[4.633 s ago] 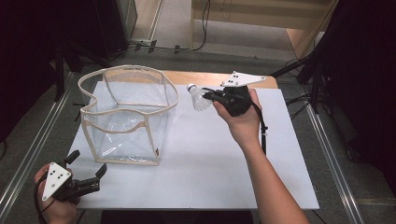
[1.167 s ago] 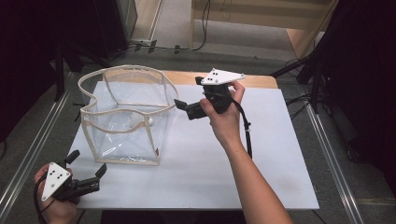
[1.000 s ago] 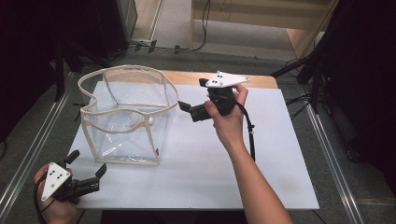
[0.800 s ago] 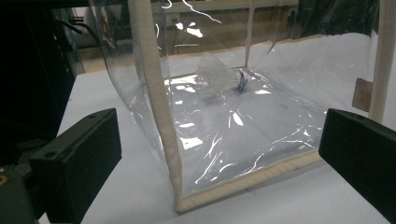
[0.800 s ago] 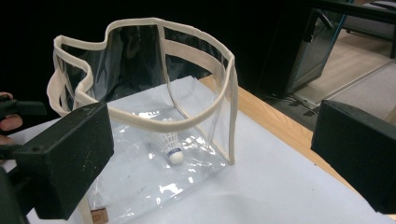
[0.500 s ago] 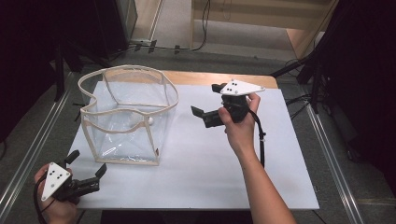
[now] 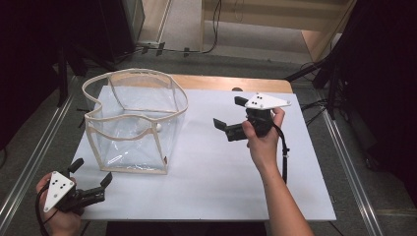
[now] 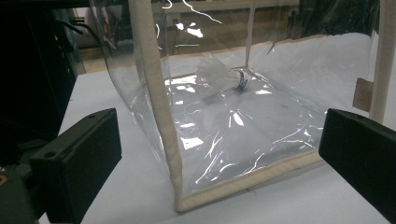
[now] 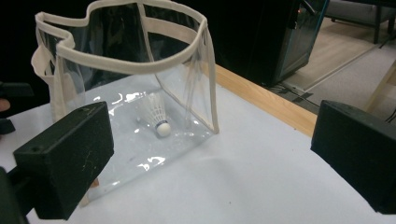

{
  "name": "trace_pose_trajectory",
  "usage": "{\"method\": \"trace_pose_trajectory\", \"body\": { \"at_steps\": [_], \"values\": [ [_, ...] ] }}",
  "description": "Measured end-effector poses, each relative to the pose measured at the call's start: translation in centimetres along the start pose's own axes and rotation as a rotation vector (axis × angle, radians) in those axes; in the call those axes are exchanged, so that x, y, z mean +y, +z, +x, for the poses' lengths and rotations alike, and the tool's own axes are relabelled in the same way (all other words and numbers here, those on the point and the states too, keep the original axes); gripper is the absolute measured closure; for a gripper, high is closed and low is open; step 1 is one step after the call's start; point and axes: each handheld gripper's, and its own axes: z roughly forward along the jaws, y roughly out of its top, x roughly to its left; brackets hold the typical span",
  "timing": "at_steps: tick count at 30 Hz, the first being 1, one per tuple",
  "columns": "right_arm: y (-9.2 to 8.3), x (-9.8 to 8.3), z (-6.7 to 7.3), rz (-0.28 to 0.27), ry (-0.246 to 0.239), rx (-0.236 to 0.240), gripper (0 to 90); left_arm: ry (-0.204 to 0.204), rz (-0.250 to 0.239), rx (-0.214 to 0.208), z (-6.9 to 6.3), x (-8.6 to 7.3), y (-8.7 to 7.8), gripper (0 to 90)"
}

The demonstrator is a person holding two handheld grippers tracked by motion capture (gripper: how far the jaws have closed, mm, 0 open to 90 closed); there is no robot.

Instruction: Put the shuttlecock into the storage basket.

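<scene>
at the near left corner of the table (image 7: 206,196), left gripper (image 7: 91,183) low and level, jaws spread wide, nothing between them; just beyond, clear bag (image 7: 133,123) with cream piping, soft and floppy by the look, likely to buckle if pinched on the film, so best taken by the stitched rim; inside, on its floor, shuttlecock (image 8: 219,79) on its side, probably featherlight and crushable, better gripped at the cork; farther right, right gripper (image 7: 235,118) raised, gaping, empty
</scene>
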Motion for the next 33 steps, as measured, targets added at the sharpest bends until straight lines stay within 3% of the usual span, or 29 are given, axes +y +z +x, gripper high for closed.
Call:
{"method": "trace_pose_trajectory", "body": {
  "at_steps": [33],
  "values": [
    [-5.0, -6.8, -2.4, 0.0, 0.094, -0.064, 0.0, 0.006, 0.0, 0.003, 0.0, 0.0, 0.0, 0.0]
  ]
}}
